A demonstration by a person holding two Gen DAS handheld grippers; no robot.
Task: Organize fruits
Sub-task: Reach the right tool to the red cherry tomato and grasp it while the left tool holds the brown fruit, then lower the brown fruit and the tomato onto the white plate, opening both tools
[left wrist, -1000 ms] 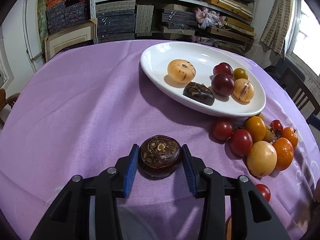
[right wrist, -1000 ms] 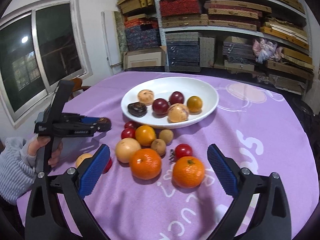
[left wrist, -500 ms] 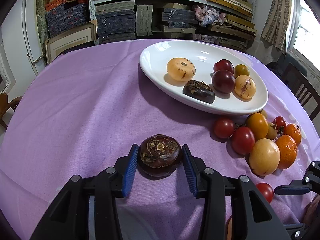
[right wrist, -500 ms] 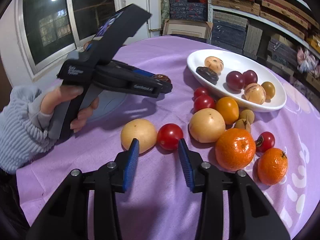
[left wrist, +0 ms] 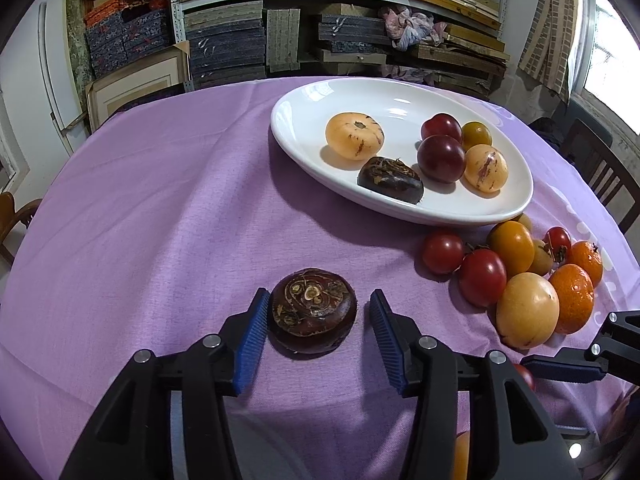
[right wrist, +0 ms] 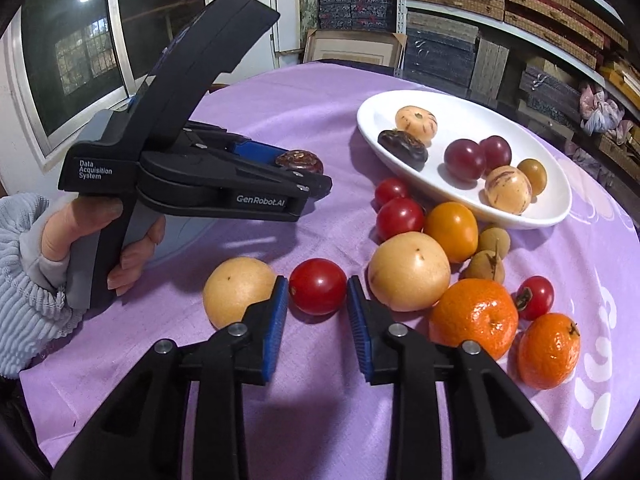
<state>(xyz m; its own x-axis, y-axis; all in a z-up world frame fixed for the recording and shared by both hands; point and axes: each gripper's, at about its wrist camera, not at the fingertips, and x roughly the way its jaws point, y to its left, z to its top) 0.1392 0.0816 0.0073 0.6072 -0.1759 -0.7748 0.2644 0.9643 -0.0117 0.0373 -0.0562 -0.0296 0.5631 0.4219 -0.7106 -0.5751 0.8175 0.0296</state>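
Note:
A dark brown round fruit (left wrist: 313, 313) lies on the purple cloth between the pads of my left gripper (left wrist: 316, 322); the left pad touches it and a gap shows at the right pad. It also shows in the right wrist view (right wrist: 300, 160). My right gripper (right wrist: 317, 304) is open around a red cherry tomato (right wrist: 318, 286) on the cloth, with narrow gaps on both sides. The white oval plate (left wrist: 304, 120) holds several fruits. A loose cluster of tomatoes, oranges and yellow fruits (right wrist: 440, 256) lies in front of the plate.
A yellow round fruit (right wrist: 238, 290) sits just left of my right gripper's left finger, and another (right wrist: 408, 270) just right of the right finger. Shelves of boxes (left wrist: 320, 20) stand behind the table. A wooden chair (left wrist: 600, 168) is at the far right.
My left gripper's right pad has opened away from the brown fruit. My right gripper has moved forward so its pads now flank the red tomato.

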